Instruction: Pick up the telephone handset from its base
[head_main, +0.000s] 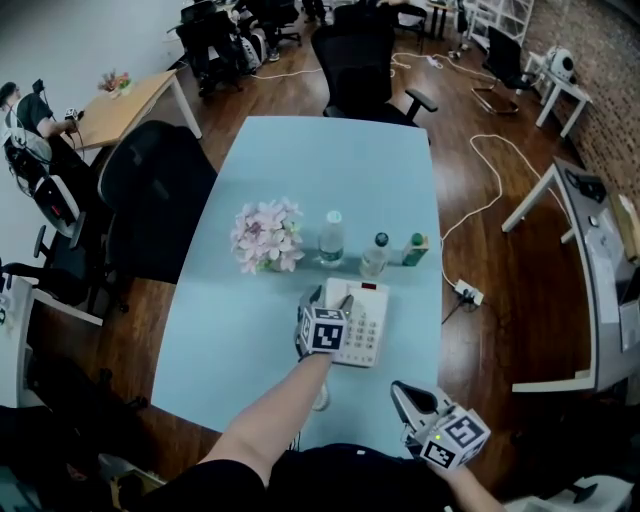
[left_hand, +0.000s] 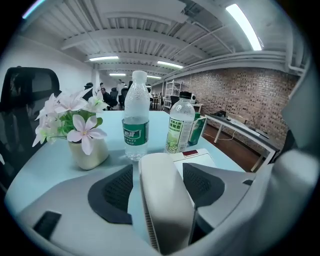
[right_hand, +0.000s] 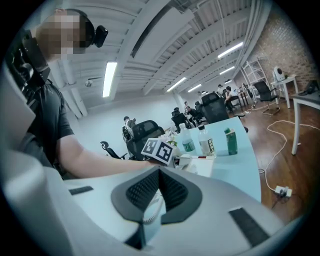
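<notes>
The white telephone base (head_main: 372, 322) lies on the light blue table (head_main: 330, 160), in front of a row of bottles. Its handset (left_hand: 162, 200) rests along the base's left side and runs lengthwise between the jaws of my left gripper (left_hand: 157, 169). Those jaws are open, and a strip of table shows between the left pad (left_hand: 117, 192) and the handset. In the head view the left gripper (head_main: 330, 297) sits over the phone's left edge. My right gripper (head_main: 403, 392) hovers at the table's near right corner, shut and empty, well short of the phone. The coiled cord (right_hand: 150, 212) shows behind the right gripper (right_hand: 159, 172).
A pot of pale pink flowers (head_main: 267, 236) stands left of the phone. Two clear water bottles (head_main: 332, 238) (head_main: 375, 255) and a green carton (head_main: 416, 248) line up behind it. Black office chairs (head_main: 150, 190) flank the table. A white cable and power strip (head_main: 468, 293) lie on the floor at right.
</notes>
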